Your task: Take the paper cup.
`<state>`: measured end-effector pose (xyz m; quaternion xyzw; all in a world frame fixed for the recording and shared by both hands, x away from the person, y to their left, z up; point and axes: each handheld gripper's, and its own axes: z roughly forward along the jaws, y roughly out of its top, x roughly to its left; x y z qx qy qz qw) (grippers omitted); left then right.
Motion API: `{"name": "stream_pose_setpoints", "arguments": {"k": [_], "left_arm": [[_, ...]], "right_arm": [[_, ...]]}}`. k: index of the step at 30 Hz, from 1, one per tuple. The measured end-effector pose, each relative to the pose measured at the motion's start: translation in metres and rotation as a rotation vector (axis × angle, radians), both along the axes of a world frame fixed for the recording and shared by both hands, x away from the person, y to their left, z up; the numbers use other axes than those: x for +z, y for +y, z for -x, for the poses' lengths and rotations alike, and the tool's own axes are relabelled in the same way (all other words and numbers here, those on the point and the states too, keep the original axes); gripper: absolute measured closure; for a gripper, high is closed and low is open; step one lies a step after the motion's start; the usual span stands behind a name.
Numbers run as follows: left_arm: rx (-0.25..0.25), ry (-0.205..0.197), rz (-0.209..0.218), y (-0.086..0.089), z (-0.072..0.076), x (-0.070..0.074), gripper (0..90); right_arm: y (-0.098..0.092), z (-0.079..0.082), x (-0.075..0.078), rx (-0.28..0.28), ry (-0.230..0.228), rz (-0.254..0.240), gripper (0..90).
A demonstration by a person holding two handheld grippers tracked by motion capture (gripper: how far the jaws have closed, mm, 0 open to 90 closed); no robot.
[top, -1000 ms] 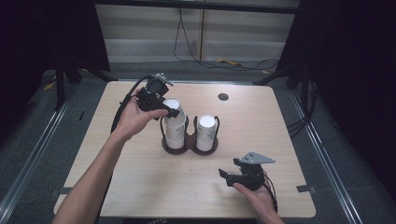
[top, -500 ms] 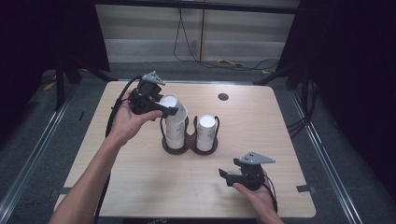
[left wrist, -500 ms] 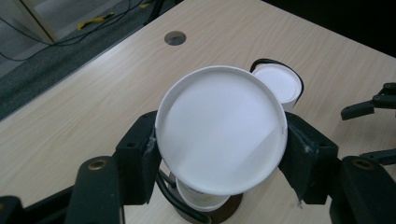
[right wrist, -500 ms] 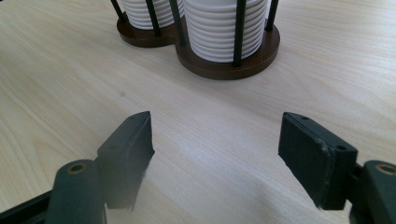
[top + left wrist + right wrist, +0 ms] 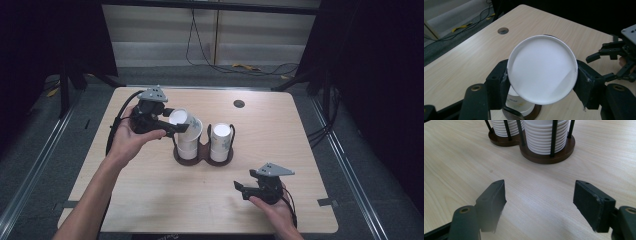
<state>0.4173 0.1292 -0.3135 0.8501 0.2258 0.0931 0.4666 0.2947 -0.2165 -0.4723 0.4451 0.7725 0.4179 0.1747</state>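
One desk (image 5: 150, 200). One dark wooden double holder (image 5: 202, 156), centre of frame. Two white cup stacks (image 5: 220, 142) in it (cups per stack uncountable). One loose cup (image 5: 181, 121), upper left. Two tools: left tool (image 5: 172, 127), right tool (image 5: 240, 190). One desk hole (image 5: 239, 104).

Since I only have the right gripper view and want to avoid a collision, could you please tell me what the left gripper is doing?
Observer: The left gripper is shut on a white cup, one pad on each side near its rim.
Operator: Where is that cup relative to the holder?
Observer: In the high view, it is tilted just above the left stack in the cup holder.
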Motion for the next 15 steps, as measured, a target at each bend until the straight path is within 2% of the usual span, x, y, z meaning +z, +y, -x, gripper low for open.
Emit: {"name": "stream_pose_setpoints", "arguments": {"k": [3,4,8,10,13,14,15], "left_arm": [[-0.01,0.001,0.019,0.0,0.003,-0.004,35.9],[-0.018,-0.009,0.036,0.001,0.005,-0.009,35.9],[-0.028,0.003,0.058,0.003,0.007,-0.016,35.9],[-0.047,0.024,0.085,0.004,0.01,-0.019,35.9],[-0.061,0.027,0.09,0.003,0.014,-0.02,35.9],[-0.077,0.042,0.112,0.003,0.016,-0.022,35.9],[-0.078,0.038,0.106,0.002,0.017,-0.024,35.9]], "right_arm": [[0.0,0.0,0.0,0.003,-0.001,-0.004,26.0],[0.001,0.001,0.0,0.005,-0.003,-0.006,25.8],[0.001,0.001,0.002,0.023,-0.019,-0.02,25.4],[0.001,0.001,0.002,0.025,-0.015,-0.023,25.1],[0.002,0.001,0.002,0.03,-0.019,-0.029,24.7],[0.002,0.002,0.002,0.037,-0.022,-0.032,24.5],[0.002,0.002,0.002,0.043,-0.026,-0.037,24.4]]}}
